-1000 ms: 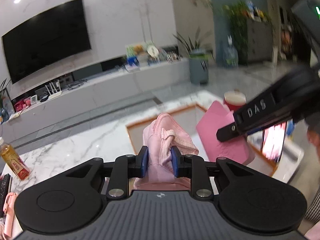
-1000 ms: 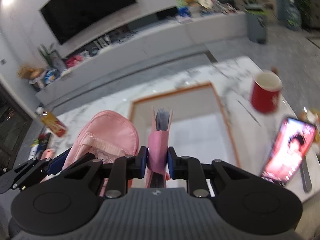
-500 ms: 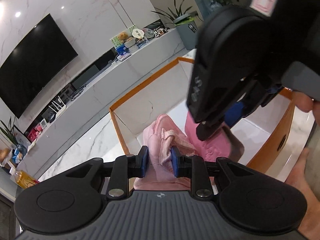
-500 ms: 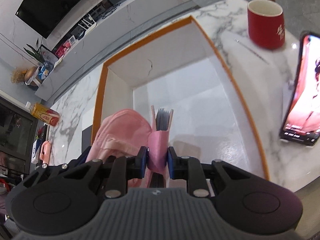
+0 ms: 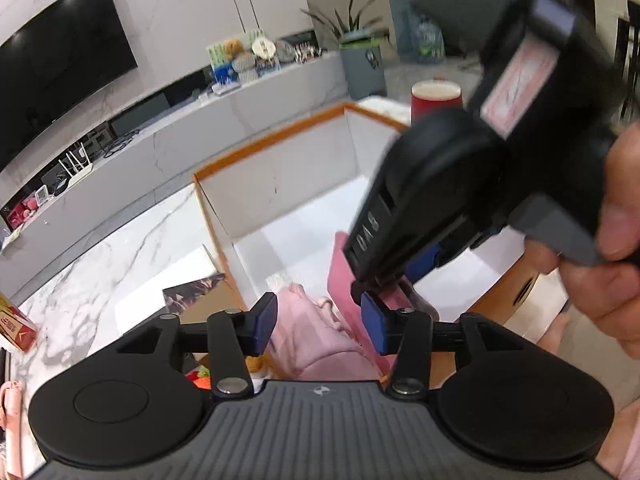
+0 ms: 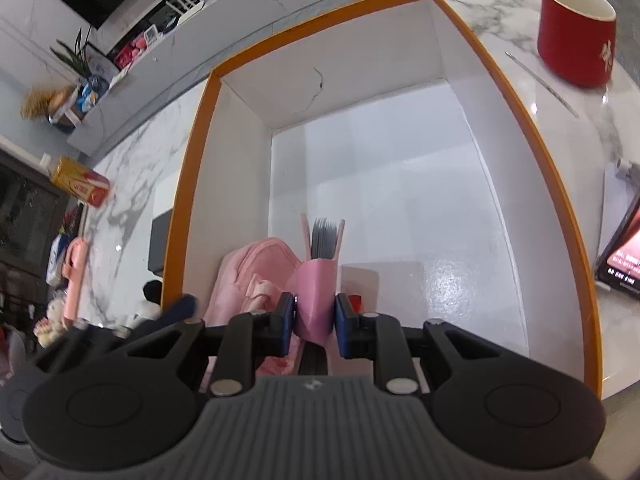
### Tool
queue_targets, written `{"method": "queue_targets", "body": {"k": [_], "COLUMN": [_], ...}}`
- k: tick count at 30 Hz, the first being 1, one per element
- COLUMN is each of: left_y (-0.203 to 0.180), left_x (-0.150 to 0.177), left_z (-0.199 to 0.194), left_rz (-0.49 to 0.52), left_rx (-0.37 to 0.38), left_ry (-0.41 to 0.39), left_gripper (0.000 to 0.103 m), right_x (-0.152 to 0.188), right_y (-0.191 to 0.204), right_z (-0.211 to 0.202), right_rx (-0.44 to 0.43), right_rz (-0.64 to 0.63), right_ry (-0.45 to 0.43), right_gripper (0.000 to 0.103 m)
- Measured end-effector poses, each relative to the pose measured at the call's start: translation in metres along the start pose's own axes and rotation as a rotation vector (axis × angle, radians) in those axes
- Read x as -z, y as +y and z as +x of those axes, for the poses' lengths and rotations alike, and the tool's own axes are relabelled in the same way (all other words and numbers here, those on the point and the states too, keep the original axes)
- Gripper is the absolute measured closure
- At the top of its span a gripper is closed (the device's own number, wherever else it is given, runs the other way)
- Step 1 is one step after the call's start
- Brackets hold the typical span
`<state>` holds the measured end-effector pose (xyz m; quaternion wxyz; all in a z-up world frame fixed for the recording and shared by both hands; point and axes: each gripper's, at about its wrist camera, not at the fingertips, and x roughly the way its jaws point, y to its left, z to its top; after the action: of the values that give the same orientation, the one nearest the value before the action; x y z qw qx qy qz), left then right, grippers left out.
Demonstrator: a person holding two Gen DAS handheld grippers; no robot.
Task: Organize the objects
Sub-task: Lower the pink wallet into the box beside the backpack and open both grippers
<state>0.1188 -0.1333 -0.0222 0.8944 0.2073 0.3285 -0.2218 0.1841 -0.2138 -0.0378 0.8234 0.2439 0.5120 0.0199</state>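
1. Since the earlier frame, both hands have dropped from above the tabletop into the orange-rimmed box (image 6: 520, 128); the left hand-held gripper (image 5: 318, 322), formerly clamped on the pink pouch (image 5: 316, 336), is opening, its pads now clear of the fabric between them.
2. Pink pouch: resting on the box floor in the near left corner, released.
3. Right hand-held gripper (image 6: 314, 322): jaws together on the pink notebook (image 6: 318, 280), spine pinched, pages fanned upward, just beside the pouch.
4. Reading: one item is stowed; the notebook awaits release.
5. Outside the box, on the tabletop: red cup (image 6: 576, 28) at the far right corner, phone (image 6: 624, 256) at the right edge.
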Motion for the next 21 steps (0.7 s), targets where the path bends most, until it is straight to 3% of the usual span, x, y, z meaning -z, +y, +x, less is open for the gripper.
{"method": "queue_targets", "body": {"k": [5, 8, 10, 13, 21], "left_y": [0.031, 0.051, 0.061, 0.071, 0.070], "left_x": [0.010, 0.013, 0.017, 0.021, 0.034], "left_z": [-0.031, -0.032, -0.026, -0.018, -0.006], "left_rz": [-0.147, -0.243, -0.307, -0.343, -0.377], "left_rx": [0.047, 0.100, 0.144, 0.191, 0.247], "left_ry": [-0.044, -0.006, 0.031, 0.048, 0.116], "left_gripper": [0.039, 0.040, 0.052, 0.062, 0.067], "right_x": [0.000, 0.001, 0.001, 0.002, 0.008], "right_y": [0.010, 0.014, 0.017, 0.024, 0.034], "right_z": [0.005, 0.009, 0.014, 0.018, 0.025], "right_rx": [0.047, 0.060, 0.075, 0.091, 0.104], "right_rz": [-0.073, -0.110, -0.119, -0.135, -0.151], "right_ry": [0.034, 0.058, 0.072, 0.091, 0.113], "right_gripper": [0.080, 0.080, 0.080, 0.080, 0.078]}}
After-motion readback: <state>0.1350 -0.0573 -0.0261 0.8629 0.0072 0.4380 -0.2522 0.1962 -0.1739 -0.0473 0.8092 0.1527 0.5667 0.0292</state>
